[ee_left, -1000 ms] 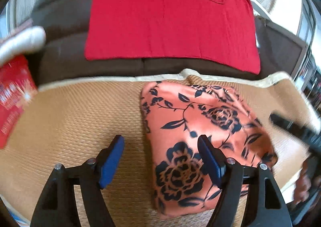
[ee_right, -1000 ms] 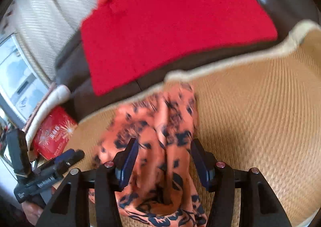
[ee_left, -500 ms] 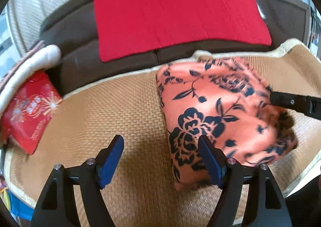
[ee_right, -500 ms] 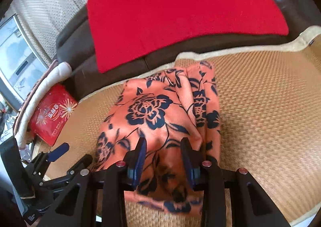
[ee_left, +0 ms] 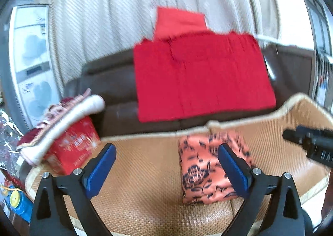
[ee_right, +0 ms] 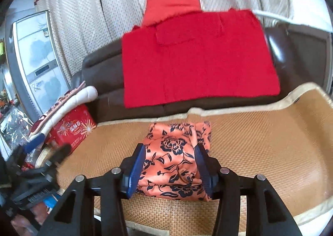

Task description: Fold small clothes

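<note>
- The folded orange floral garment (ee_right: 177,163) is lying on the woven rattan mat (ee_right: 260,148), around the middle of the mat and a bit toward its back edge, near the brown sofa cushion.
- Right gripper (ee_right: 170,170): hovering above the garment with its blue pads (ee_right: 136,170) spread apart. The cloth shows through the gap from the right wrist view, but the pads aren't pinching it, so it's let go. The jaws have just been opening, with nothing caught between them.
- Left gripper (ee_left: 165,168): spread really wide and gripping nothing, jaws have just been opening further. From the left wrist view the garment (ee_left: 208,171) sits at about 3 o'clock from the midpoint, partly behind the right-hand pad, with bare mat (ee_left: 145,173) between the fingers.
- The right gripper's black body (ee_left: 312,144) pokes in at 3 o'clock of the left wrist view.
- A red cloth (ee_right: 197,54) is draped over the dark brown sofa (ee_right: 100,73) at 12 o'clock, well behind the garment.
- At 9 o'clock there's a red box (ee_right: 72,129) with a white rolled bundle (ee_right: 68,106) lying on top of it, just off the left end of the mat.
- A cream curtain (ee_right: 100,17) hangs behind the sofa.
- The left view is pretty blurry.
</note>
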